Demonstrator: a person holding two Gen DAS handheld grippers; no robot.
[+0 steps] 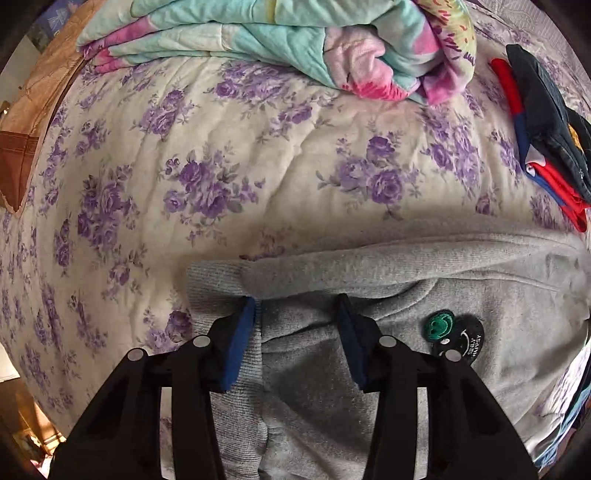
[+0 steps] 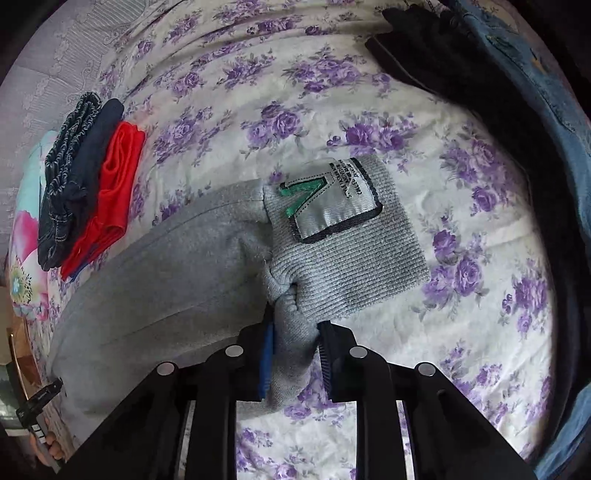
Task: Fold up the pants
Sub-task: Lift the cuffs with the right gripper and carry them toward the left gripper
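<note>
Pants (image 1: pixel 424 266), grey, lie on the flowered bedspread (image 1: pixel 258 155). Right gripper (image 2: pixel 295 325) pinches the ribbed cuff (image 2: pixel 343 258); left gripper (image 1: pixel 297 306) stands wide over the fabric.

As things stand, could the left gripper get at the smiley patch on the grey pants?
Probably yes. The left gripper is open just over the grey pants, and the smiley patch lies face up beside its right finger, with nothing covering it. A short sideways shift should do.

Home bedroom, floral bedspread (image 1: pixel 229 155), folded quilt (image 1: pixel 258 33)
</note>
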